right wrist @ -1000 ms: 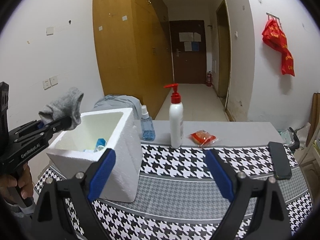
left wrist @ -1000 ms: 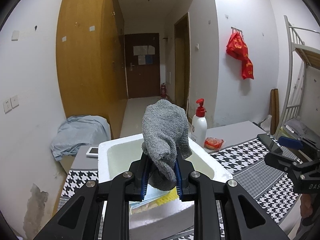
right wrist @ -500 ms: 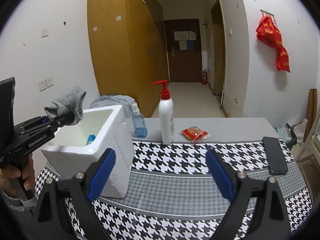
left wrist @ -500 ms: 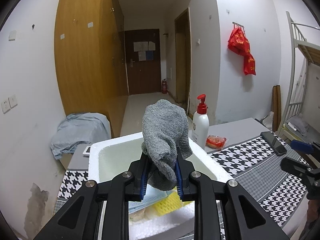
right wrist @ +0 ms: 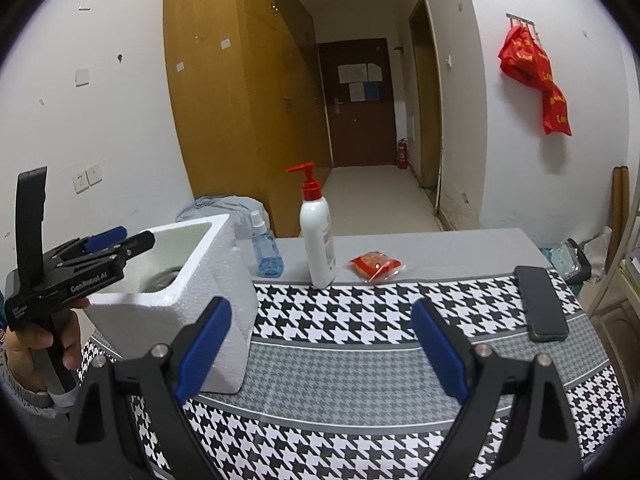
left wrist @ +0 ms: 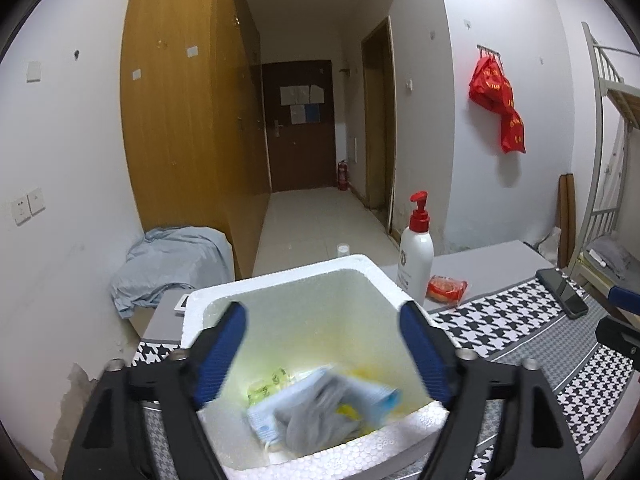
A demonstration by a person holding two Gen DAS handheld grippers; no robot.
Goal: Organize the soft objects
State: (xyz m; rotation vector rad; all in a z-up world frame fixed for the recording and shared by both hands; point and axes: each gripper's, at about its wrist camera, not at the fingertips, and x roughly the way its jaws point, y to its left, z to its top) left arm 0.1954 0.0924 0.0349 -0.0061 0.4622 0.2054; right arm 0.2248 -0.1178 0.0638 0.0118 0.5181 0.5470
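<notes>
Left hand-held gripper (left wrist: 322, 346), jaws spread, hovered above foam box (left wrist: 280, 284); grey sock (left wrist: 316, 420) lay below. Release step; right hand-held gripper (right wrist: 320, 344), spread empty, would seek another soft item.

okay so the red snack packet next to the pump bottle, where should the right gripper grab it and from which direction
Take the red snack packet across its puffed middle, coming straight down from above with the right gripper, whose jaws are wide open. It lies flat on the grey table, apart from the pump bottle, so a side approach would likely just slide it; its crimped ends look too thin to hold.

Two bottles (right wrist: 318, 236) (right wrist: 266, 250), one foam box (right wrist: 208, 280), one phone (right wrist: 540, 304), one red packet (right wrist: 374, 266).
</notes>
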